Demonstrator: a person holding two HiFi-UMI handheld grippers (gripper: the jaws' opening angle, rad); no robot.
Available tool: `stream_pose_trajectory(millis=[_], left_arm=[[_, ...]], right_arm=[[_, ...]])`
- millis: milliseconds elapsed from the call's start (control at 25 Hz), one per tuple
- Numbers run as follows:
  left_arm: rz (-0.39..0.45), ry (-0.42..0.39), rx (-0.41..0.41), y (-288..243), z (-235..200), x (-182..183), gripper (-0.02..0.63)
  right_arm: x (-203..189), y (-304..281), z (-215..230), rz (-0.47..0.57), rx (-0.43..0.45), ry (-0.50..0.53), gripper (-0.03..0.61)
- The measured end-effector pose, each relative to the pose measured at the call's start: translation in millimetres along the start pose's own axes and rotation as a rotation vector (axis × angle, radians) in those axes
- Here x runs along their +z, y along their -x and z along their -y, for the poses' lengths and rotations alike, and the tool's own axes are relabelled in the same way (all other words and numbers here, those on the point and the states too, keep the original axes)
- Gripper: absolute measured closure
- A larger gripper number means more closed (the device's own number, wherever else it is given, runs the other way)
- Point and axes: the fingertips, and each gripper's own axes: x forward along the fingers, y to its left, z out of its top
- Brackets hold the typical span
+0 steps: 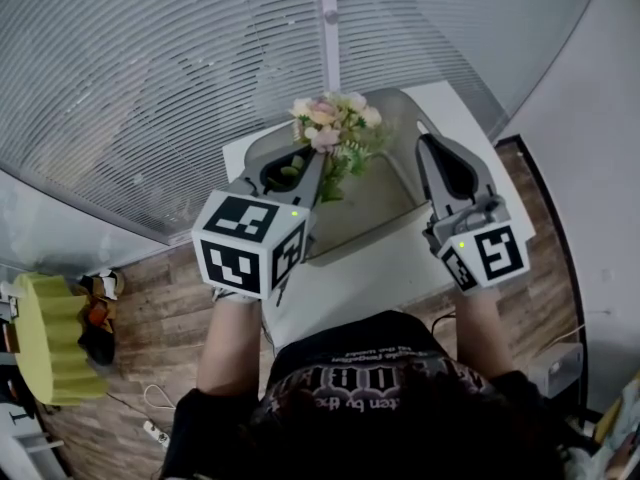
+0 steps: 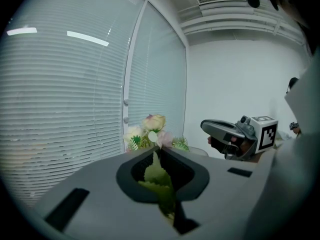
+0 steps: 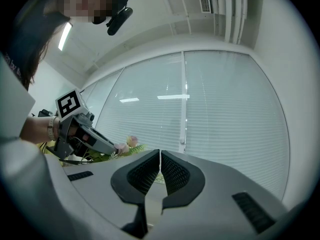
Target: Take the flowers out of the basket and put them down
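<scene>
A bunch of artificial flowers (image 1: 335, 123), pink and cream with green leaves, is held up above the grey basket (image 1: 378, 213) on the white table (image 1: 400, 273). My left gripper (image 1: 318, 166) is shut on its stems. In the left gripper view a green leaf (image 2: 158, 176) lies between the closed jaws and the blooms (image 2: 152, 129) stand just past the tips. My right gripper (image 1: 425, 140) hovers over the basket's right side, shut, with nothing in it. The right gripper view shows its tips (image 3: 160, 154) together, and the left gripper (image 3: 112, 146) with the flowers (image 3: 131, 141) off to the left.
Window blinds (image 1: 150, 78) curve close behind the table. The table's edge (image 1: 520, 218) drops to a wooden floor (image 1: 150, 328) on the left and right. A yellow ribbed object (image 1: 45, 338) stands on the floor at the far left.
</scene>
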Motion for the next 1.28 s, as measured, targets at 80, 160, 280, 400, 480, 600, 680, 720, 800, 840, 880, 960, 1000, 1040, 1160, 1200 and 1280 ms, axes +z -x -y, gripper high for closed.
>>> stream_pose_trajectory(millis=[80, 160, 280, 400, 480, 600, 680, 720, 800, 840, 880, 960, 1000, 1040, 1160, 1200, 1280], left_arm=[[-0.002, -0.008, 0.003, 0, 0, 1, 0.603], [-0.007, -0.021, 0.003, 2, 1, 2, 0.603], [-0.012, -0.037, -0.002, 7, 7, 3, 0.603], [-0.011, -0.042, -0.007, 8, 9, 1, 0.604], [0.001, -0.03, -0.015, 9, 8, 3, 0.603], [0.022, -0.008, -0.028, 12, 8, 6, 0.601], [0.026, -0.009, -0.029, 13, 8, 5, 0.601], [0.029, -0.01, -0.031, 13, 9, 4, 0.601], [0.038, -0.009, -0.038, 15, 12, 4, 0.601], [0.044, -0.007, -0.044, 17, 13, 6, 0.601], [0.05, -0.003, -0.051, 19, 13, 9, 0.601], [0.062, 0.0, -0.068, 23, 12, 15, 0.601], [0.067, -0.003, -0.076, 25, 12, 17, 0.601], [0.072, -0.01, -0.083, 28, 14, 19, 0.601], [0.082, -0.027, -0.114, 39, 27, 22, 0.601], [0.085, -0.026, -0.127, 42, 30, 23, 0.601], [0.089, -0.022, -0.148, 45, 32, 25, 0.601]], right_arm=[[0, 0, 0, 0.001, 0.001, 0.0, 0.549], [2, 1, 0, 0.002, 0.0, 0.001, 0.549], [6, 6, -3, 0.005, -0.001, 0.002, 0.549], [4, 8, -3, 0.006, -0.004, 0.002, 0.549], [4, 7, -4, 0.004, -0.006, 0.002, 0.549], [3, 8, -5, 0.0, -0.012, 0.001, 0.549], [1, 10, -6, 0.0, -0.016, 0.0, 0.549], [0, 11, -7, 0.0, -0.018, 0.0, 0.549], [0, 14, -8, 0.001, -0.023, 0.001, 0.549], [1, 15, -9, 0.002, -0.026, 0.002, 0.549], [3, 14, -10, 0.002, -0.028, 0.004, 0.549], [6, 11, -11, 0.001, -0.032, 0.008, 0.549], [8, 11, -11, 0.003, -0.036, 0.01, 0.549], [9, 12, -12, 0.005, -0.042, 0.013, 0.549], [15, 25, -16, 0.008, -0.065, 0.016, 0.549], [17, 28, -17, 0.008, -0.073, 0.016, 0.549], [19, 30, -18, 0.007, -0.089, 0.018, 0.549]])
